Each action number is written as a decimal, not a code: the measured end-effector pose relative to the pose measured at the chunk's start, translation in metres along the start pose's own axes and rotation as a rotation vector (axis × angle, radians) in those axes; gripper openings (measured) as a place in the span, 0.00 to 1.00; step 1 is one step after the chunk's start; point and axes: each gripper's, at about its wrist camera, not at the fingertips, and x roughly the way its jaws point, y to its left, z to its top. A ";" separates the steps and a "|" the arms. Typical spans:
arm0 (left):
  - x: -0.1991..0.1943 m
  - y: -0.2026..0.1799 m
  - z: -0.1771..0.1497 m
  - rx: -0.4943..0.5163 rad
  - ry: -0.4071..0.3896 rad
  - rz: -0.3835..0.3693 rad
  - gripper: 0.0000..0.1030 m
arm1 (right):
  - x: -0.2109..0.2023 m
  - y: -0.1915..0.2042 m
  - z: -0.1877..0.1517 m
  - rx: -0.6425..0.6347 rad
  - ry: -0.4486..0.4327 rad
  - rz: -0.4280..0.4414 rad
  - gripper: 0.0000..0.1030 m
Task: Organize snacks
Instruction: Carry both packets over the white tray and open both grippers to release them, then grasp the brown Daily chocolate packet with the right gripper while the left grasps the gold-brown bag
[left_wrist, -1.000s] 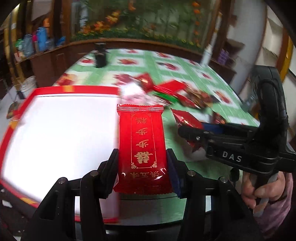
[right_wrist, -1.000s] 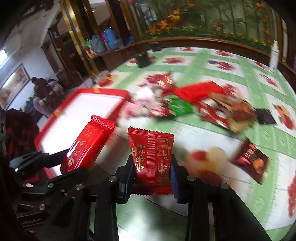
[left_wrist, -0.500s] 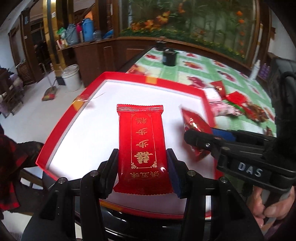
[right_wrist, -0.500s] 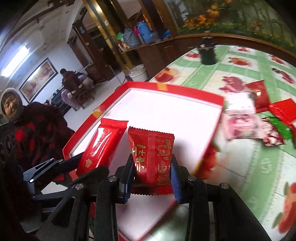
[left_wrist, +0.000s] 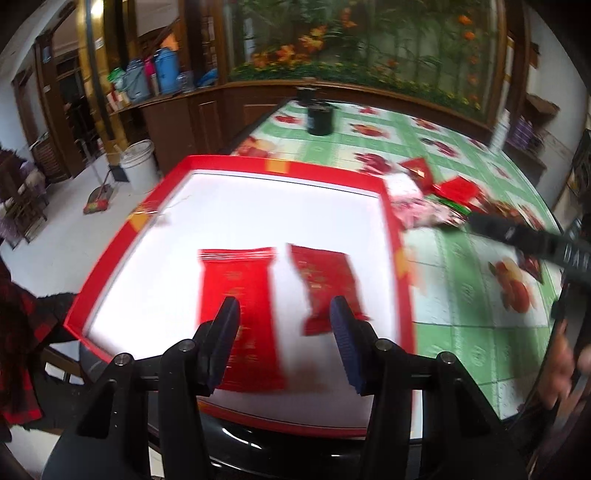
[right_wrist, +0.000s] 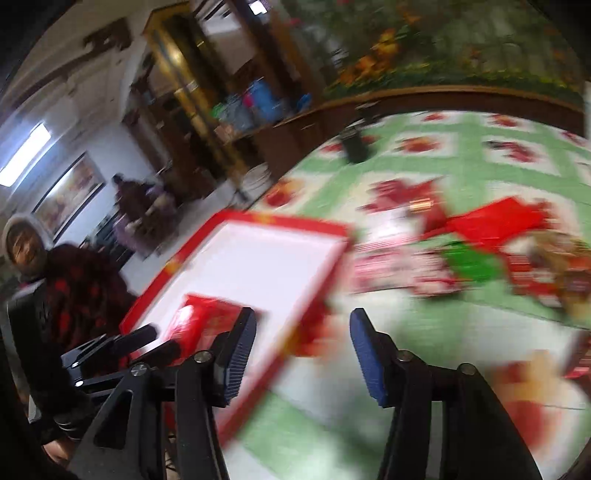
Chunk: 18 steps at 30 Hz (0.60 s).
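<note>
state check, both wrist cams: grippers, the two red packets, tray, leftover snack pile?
left gripper: open, empty, over the tray
right gripper: open, empty, beside the tray's edge
long red packet: released, flat in the tray
short red packet: released, flat in the tray, apart from the long one
tray: on the table, holds both packets
snack pile: loose on the tablecloth, not sorted

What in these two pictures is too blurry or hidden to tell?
- Print on the two red packets in the tray: left wrist view, motion blur.
- Loose snack pile: right wrist view, smeared; kinds unreadable.
- Long packet's near end: hidden by the left gripper.
- Right gripper: open, empty.
</note>
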 end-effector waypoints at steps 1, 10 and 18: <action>-0.001 -0.006 0.000 0.015 0.003 -0.007 0.48 | -0.012 -0.016 0.000 0.016 -0.019 -0.026 0.56; -0.007 -0.048 0.004 0.087 0.014 -0.045 0.54 | -0.090 -0.134 -0.007 -0.033 0.009 -0.281 0.78; -0.012 -0.093 0.002 0.182 0.059 -0.110 0.54 | -0.054 -0.164 -0.011 -0.178 0.193 -0.265 0.77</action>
